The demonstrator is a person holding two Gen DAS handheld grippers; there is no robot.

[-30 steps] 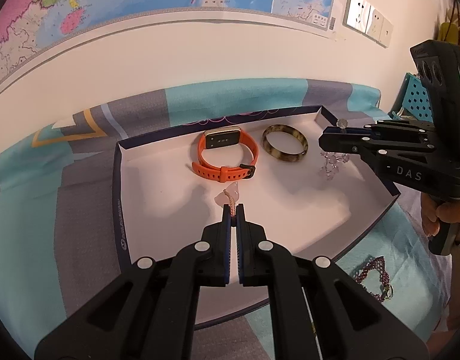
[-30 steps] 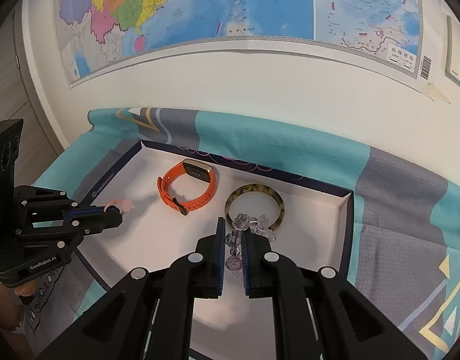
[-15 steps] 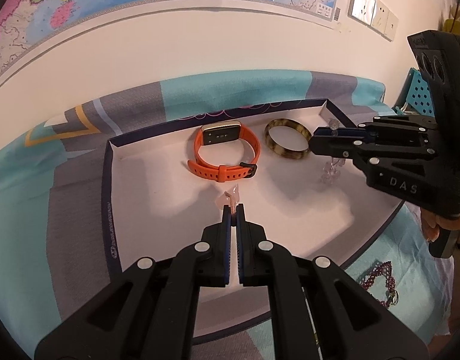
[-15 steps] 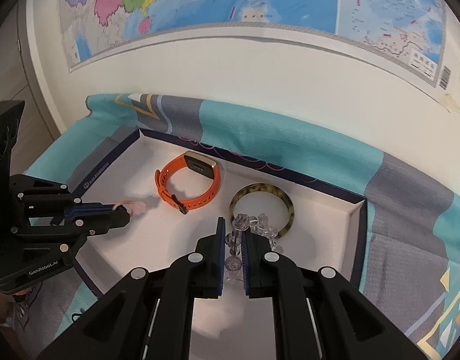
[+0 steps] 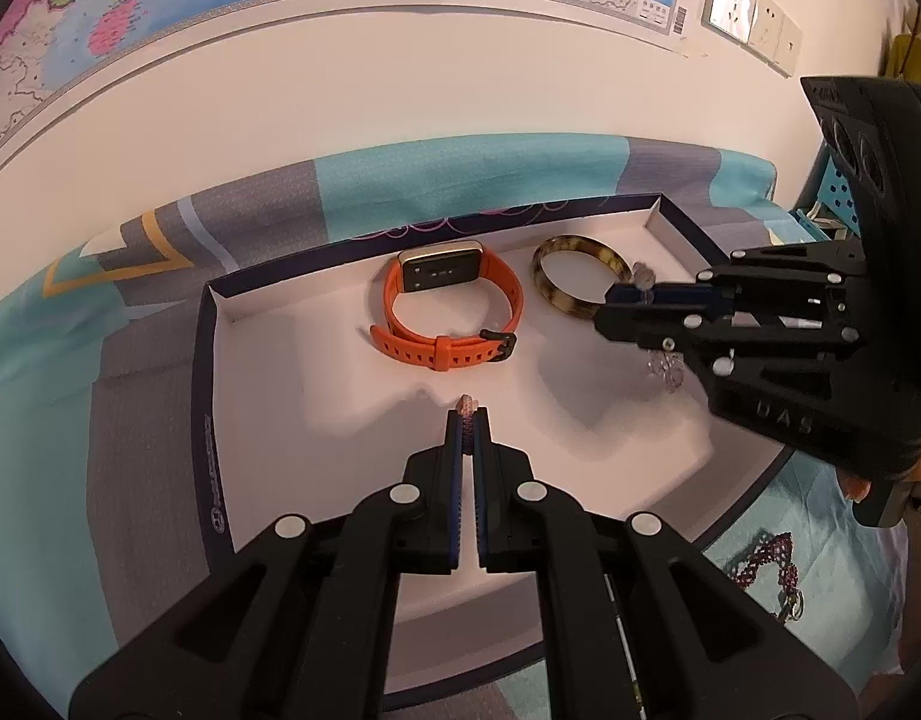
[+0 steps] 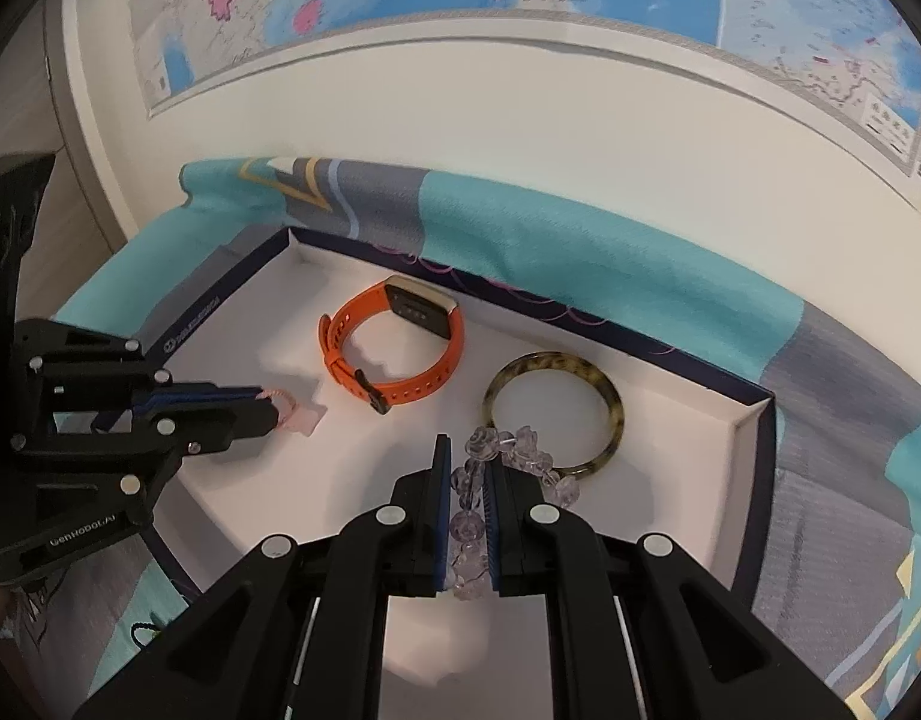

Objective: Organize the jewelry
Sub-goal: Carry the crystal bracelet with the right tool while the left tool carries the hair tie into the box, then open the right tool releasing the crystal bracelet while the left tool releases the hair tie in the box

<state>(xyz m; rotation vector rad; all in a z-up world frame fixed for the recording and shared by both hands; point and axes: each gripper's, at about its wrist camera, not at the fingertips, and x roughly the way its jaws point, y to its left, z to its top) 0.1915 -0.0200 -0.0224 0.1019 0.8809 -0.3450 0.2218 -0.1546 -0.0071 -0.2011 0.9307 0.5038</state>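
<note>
A shallow white tray [image 5: 268, 372] with dark blue walls [image 6: 754, 420] holds an orange watch [image 5: 454, 300] [image 6: 394, 354] and a tortoiseshell bangle [image 5: 580, 282] [image 6: 556, 408]. My left gripper [image 5: 467, 414] [image 6: 268, 405] is shut on a pink cord bracelet [image 5: 465, 405] [image 6: 298, 414], low over the tray's left part. My right gripper [image 6: 466, 456] [image 5: 616, 300] is shut on a clear bead bracelet [image 6: 496, 450] [image 5: 664, 366], which hangs over the tray beside the bangle.
A teal and grey patterned cloth [image 5: 52, 420] covers the surface under the tray. A dark red bead bracelet [image 5: 766, 564] lies on the cloth to the right of the tray. A white wall with a map [image 6: 520, 120] rises behind.
Both grippers have moved lower and further over the tray with their bracelets. The bead bracelet now hangs nearer the bangle. The pink bracelet is closer to the tray floor.
</note>
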